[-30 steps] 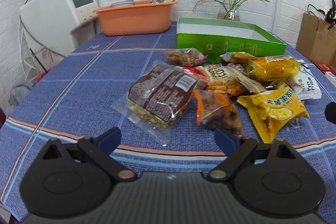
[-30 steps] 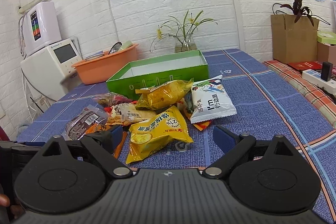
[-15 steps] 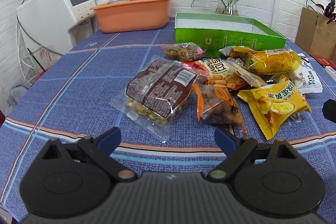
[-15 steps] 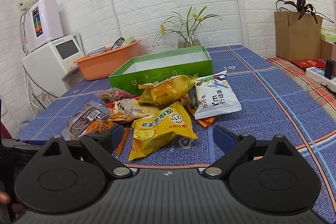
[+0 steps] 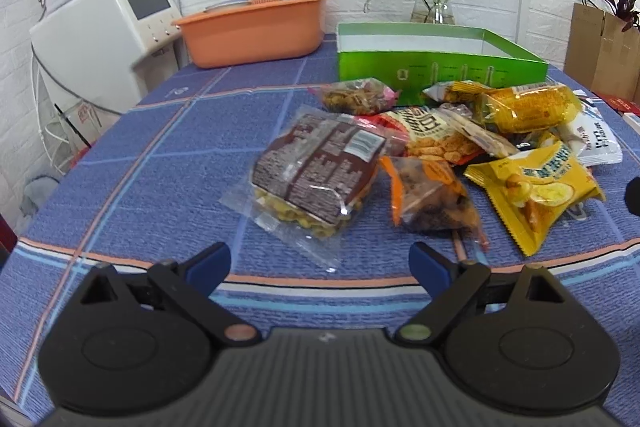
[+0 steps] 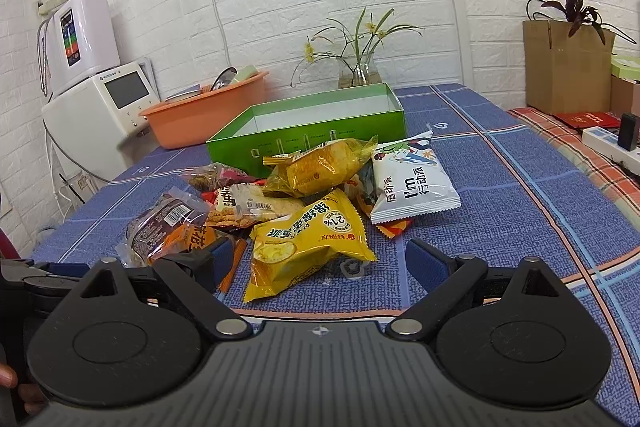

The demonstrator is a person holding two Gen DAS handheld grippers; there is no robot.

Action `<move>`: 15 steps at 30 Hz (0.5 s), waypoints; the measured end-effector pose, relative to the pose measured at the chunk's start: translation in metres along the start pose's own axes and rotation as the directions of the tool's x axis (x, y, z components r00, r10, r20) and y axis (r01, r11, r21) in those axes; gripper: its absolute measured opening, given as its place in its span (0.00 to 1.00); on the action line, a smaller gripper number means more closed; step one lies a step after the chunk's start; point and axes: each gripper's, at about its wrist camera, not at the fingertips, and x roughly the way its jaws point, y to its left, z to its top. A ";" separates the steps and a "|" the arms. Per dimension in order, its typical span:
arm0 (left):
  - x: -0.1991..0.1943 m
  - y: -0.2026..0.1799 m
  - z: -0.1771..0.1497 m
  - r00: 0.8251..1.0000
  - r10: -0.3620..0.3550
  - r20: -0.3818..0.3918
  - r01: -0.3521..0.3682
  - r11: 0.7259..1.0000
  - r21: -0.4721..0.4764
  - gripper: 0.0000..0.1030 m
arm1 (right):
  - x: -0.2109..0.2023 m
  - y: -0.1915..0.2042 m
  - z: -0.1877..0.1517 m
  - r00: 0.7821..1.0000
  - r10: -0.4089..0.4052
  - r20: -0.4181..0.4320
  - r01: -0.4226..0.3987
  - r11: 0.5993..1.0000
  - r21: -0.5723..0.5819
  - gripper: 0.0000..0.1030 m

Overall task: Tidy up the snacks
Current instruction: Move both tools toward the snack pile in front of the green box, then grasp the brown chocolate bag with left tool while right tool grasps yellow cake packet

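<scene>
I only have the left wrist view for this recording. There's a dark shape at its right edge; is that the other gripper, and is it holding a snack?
Observer: Probably. The right gripper is open and holds nothing; the yellow chip packet lies just ahead of it.
Operator: Anything in the green box?
Observer: The right wrist view looks down into the green box; the part of its floor that shows is bare white.
Operator: What is under the white packet?
Observer: An orange-red wrapper sticks out from beneath the white packet.
</scene>
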 end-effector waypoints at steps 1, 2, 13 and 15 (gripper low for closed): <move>0.001 0.003 0.000 1.000 0.008 0.001 -0.008 1.000 -0.006 0.88 | 0.001 0.001 0.000 1.000 -0.005 0.001 0.005 1.000 -0.002 1.00; 0.002 0.007 0.001 1.000 0.013 -0.002 -0.013 1.000 -0.018 0.88 | 0.001 0.002 -0.001 1.000 -0.010 0.003 0.010 1.000 -0.004 1.00; 0.011 0.018 0.000 1.000 0.002 -0.021 -0.003 1.000 -0.025 0.88 | 0.013 0.007 -0.001 0.999 -0.037 -0.027 0.037 0.999 -0.026 1.00; 0.010 0.022 0.000 1.000 -0.003 -0.005 0.002 1.000 -0.006 0.88 | 0.013 0.007 0.000 0.999 -0.035 -0.022 0.034 0.999 -0.028 1.00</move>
